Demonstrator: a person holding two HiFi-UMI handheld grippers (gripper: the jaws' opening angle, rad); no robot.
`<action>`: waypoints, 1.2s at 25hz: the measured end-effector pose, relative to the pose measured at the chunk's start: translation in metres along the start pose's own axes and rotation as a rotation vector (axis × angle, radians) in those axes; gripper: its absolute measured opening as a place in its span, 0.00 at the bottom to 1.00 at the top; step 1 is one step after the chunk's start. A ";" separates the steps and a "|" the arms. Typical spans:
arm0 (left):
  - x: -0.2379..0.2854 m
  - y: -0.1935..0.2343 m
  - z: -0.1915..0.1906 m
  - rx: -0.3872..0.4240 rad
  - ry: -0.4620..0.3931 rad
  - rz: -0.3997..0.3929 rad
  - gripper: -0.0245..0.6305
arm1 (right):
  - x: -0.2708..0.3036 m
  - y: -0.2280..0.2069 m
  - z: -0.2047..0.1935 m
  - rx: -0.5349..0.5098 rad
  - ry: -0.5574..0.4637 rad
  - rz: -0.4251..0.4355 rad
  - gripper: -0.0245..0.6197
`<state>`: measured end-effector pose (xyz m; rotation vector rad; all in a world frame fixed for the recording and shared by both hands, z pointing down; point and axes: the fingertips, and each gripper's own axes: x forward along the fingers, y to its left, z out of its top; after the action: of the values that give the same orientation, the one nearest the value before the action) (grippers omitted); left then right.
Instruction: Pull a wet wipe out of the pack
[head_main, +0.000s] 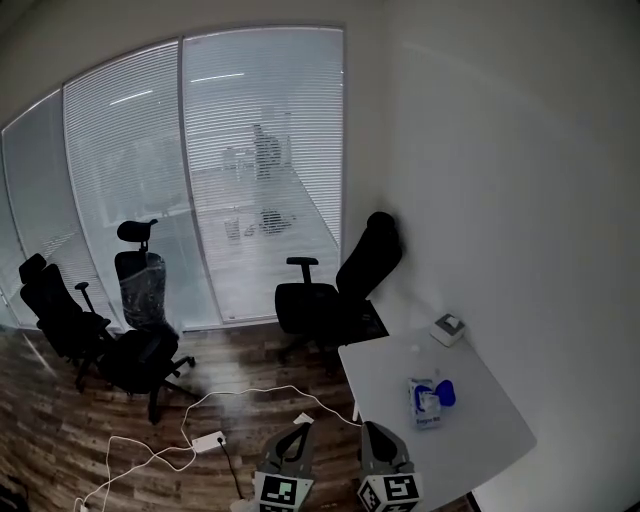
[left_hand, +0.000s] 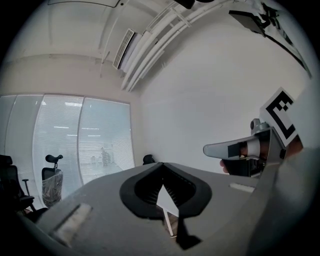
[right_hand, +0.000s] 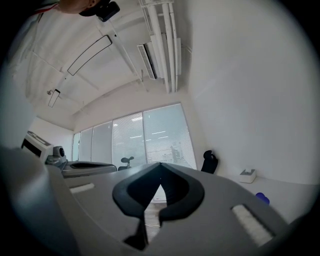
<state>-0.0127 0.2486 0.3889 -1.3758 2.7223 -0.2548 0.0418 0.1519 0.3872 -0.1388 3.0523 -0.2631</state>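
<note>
Noted left gripper & right gripper clenched, empty, by surface edge. Spotted wipe pack mid-surface, small box at far corner, chair behind, blinds beyond.

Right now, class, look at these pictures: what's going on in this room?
A person holds the left gripper and the right gripper low in front of them, both shut and empty. The wet wipe pack lies untouched on the white table, ahead and to the right of the grippers, with a blue object beside it. No wipe has been pulled out yet.
</note>
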 end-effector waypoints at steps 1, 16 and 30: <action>0.009 0.000 -0.001 -0.001 0.002 0.001 0.04 | 0.006 -0.006 0.000 0.002 0.001 0.003 0.05; 0.162 -0.044 -0.007 0.011 0.022 -0.125 0.04 | 0.058 -0.142 0.000 0.048 -0.008 -0.128 0.05; 0.303 -0.157 -0.037 0.001 0.001 -0.591 0.04 | 0.016 -0.288 -0.035 0.058 -0.012 -0.622 0.05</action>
<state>-0.0737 -0.0822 0.4546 -2.1437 2.2392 -0.2872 0.0474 -0.1259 0.4707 -1.0779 2.8909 -0.3759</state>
